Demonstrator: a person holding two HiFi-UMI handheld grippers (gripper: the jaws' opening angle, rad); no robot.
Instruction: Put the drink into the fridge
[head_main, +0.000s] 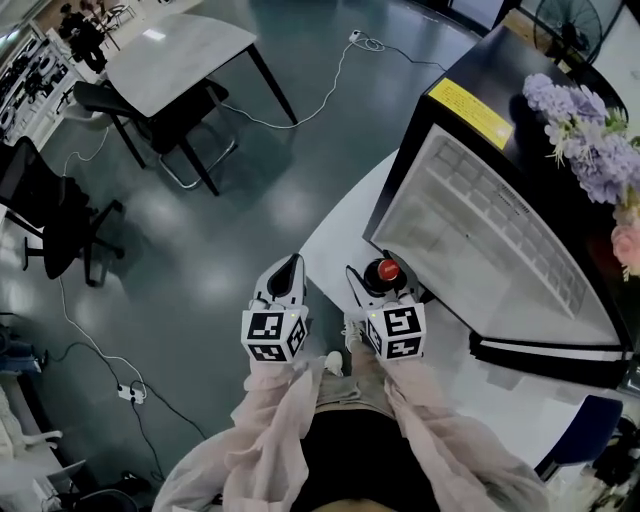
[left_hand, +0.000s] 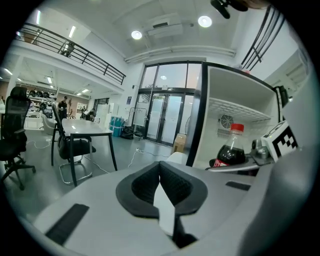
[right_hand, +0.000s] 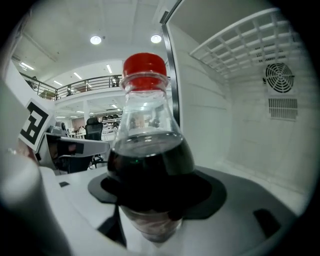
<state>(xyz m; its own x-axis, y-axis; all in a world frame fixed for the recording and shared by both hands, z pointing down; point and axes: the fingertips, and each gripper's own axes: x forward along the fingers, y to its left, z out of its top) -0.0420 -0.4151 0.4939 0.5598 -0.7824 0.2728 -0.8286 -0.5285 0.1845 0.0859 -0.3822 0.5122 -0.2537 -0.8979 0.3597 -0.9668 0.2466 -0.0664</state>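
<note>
Two grippers were in play, one in each hand, each carrying one marker cube. The right gripper (head_main: 379, 291) had its jaws spread wide and clamped on the lower body of the single cola bottle (head_main: 387, 270). The pads pressed on both sides of it in the right gripper view (right_hand: 152, 202). The bottle (right_hand: 150, 160) stood upright in that grip, dark drink filling it to the shoulder, with one red cap (right_hand: 145, 65) on top. It was held off the worktop at the open front of the one black fridge (head_main: 455, 85), just before the white interior.

Inside the fridge showed one white wire shelf (right_hand: 235, 45) high up and one round fan grille (right_hand: 279, 77) on the back wall, with one slatted vent (right_hand: 283, 108) under it.

The left gripper (head_main: 291, 268) had its jaws brought together at the tips with nothing between them, as its own view confirmed (left_hand: 160, 170). It hovered just to the left of the right one, over the edge of the white worktop (head_main: 335, 230) that bore the fridge.

On the fridge's top sat one yellow label (head_main: 470, 100) and one bunch of lilac flowers (head_main: 585, 140). Across the dark floor stood one grey-topped table (head_main: 175, 55) with one sled-base chair (head_main: 165, 115) pushed under it. One black swivel chair (head_main: 65, 225) stood nearer.
</note>
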